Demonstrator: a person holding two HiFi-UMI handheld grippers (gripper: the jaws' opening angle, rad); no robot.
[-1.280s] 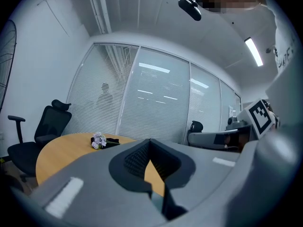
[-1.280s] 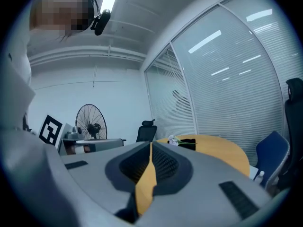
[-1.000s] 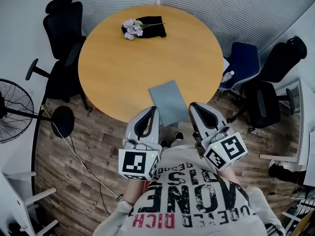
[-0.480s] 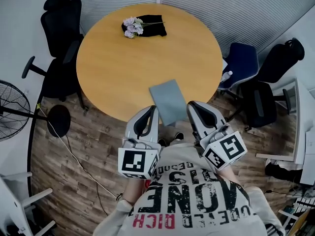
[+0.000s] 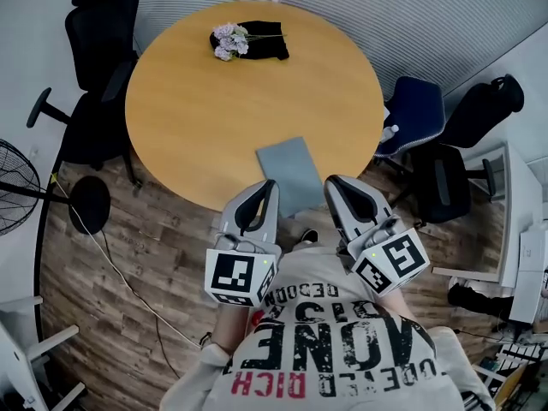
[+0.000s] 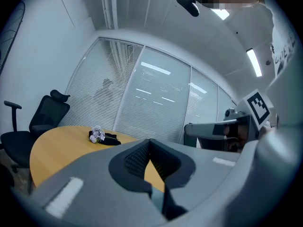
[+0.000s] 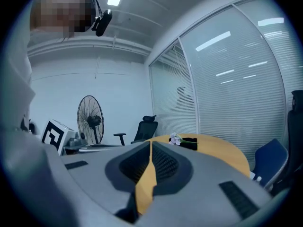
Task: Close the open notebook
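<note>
Notebook (image 5: pixel 292 175) on table (image 5: pixel 197 118) @ near edge; flowers (image 5: pixel 226 43) on cloth (image 5: pixel 267 48) @ far side, well apart.

Office mtg rm, round wood table (image 5: pixel 214 101) ahead of left gripper (image 5: pixel 268 187), black swivel chairs (image 5: pixel 98 24) to its left, blue chair (image 5: pixel 418 110) right of right gripper (image 5: pixel 330 181), glass partition w/ blinds (image 5: pixel 428 24) beyond table, pedestal fan (image 5: pixel 13 187) far left.

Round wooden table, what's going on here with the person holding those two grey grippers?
A person stands at the near edge of the round wooden table, holding a grey two-jaw gripper in each hand. The left gripper and right gripper are both shut and empty, held close to the body, either side of a flat grey-blue notebook. The notebook looks closed. Pale purple flowers lie by a black cloth at the far side.
</note>
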